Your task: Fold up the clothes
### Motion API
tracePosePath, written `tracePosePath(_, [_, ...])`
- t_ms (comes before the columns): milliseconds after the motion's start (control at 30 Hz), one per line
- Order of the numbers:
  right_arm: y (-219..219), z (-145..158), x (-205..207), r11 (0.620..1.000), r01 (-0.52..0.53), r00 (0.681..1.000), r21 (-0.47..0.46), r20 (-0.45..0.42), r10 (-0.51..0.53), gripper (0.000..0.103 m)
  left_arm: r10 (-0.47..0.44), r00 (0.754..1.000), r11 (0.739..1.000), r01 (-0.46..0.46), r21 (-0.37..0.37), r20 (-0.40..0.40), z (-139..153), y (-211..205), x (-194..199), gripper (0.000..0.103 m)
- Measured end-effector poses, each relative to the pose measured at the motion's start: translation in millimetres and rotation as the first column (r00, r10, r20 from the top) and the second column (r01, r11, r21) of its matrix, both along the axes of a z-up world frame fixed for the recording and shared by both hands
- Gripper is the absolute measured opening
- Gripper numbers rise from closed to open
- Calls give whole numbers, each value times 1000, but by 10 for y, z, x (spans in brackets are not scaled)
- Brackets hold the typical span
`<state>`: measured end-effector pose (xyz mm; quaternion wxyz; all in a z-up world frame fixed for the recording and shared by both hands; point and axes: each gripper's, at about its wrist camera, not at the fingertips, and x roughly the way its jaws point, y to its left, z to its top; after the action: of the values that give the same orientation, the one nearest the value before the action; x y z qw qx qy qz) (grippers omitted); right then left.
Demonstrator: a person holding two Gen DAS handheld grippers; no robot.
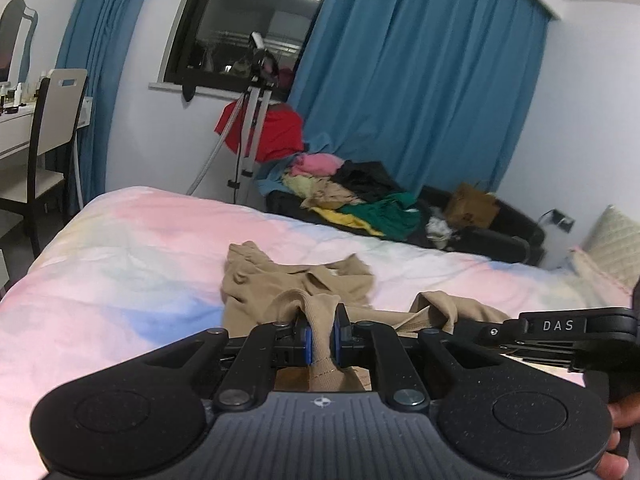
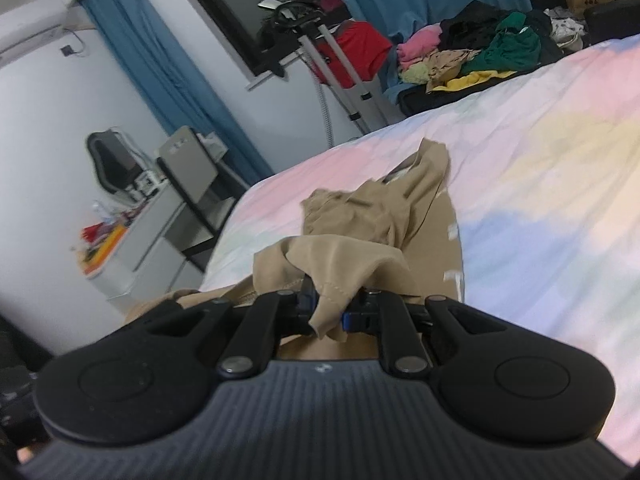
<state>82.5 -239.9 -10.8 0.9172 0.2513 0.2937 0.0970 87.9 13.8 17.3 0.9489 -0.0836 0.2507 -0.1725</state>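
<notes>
The left gripper [image 1: 320, 334] has its jaws closed almost fully on a bunched fold of the thin tan stretch-fabric garment [image 1: 296, 284], the cloth pinched between the blue pads [image 1: 307, 340]; a hemmed edge hangs below the jaws and is cut off by the gripper body. The rest of the garment lies crumpled on the pastel pink, blue and yellow quilted bed [image 1: 132, 256], just ahead of the gripper; its outline is too rumpled to tell what kind of garment it is. At the right edge of the left wrist view the right gripper [image 2: 330, 312] shows only as a black arm marked DAS, with part of a hand [image 1: 624, 416] behind it (mostly cropped by the frame); another stretch of the tan cloth runs toward that arm.

In the right wrist view, which is tilted and somewhat blurred, the right gripper's jaws are drawn nearly together on a second bunch of the same garment [image 2: 376, 220]; cloth drapes over the jaws and hides most of them, so only a sliver of blue pad shows. Beyond the bed a heap of mixed coloured clothes [image 1: 352, 196] sits on a dark surface under the blue curtains [image 1: 420, 80]; a silver tripod [image 1: 250, 128] stands by the dark window [image 1: 248, 20].
</notes>
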Motion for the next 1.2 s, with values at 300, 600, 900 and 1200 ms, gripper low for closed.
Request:
tracePosePath(300, [52, -797, 813, 995, 25, 996, -101, -81, -33, 15, 35, 989, 998, -27, 62, -143, -952, -135, 999, 12])
tracePosePath(600, [185, -1280, 1024, 974, 34, 989, -226, -129, -65, 17, 55, 980, 989, -26, 146, -194, -1472, -209, 1242, 17])
tracePosePath(900, [184, -1073, 828, 971, 71, 994, -230, -68, -88, 66, 66, 991, 986, -48, 157, -115, -1176, -239, 906, 53])
tracePosePath(1200, [259, -765, 359, 954, 110, 994, -278, 52, -99, 85, 94, 995, 985, -95, 141, 11, -757, -142, 327, 95])
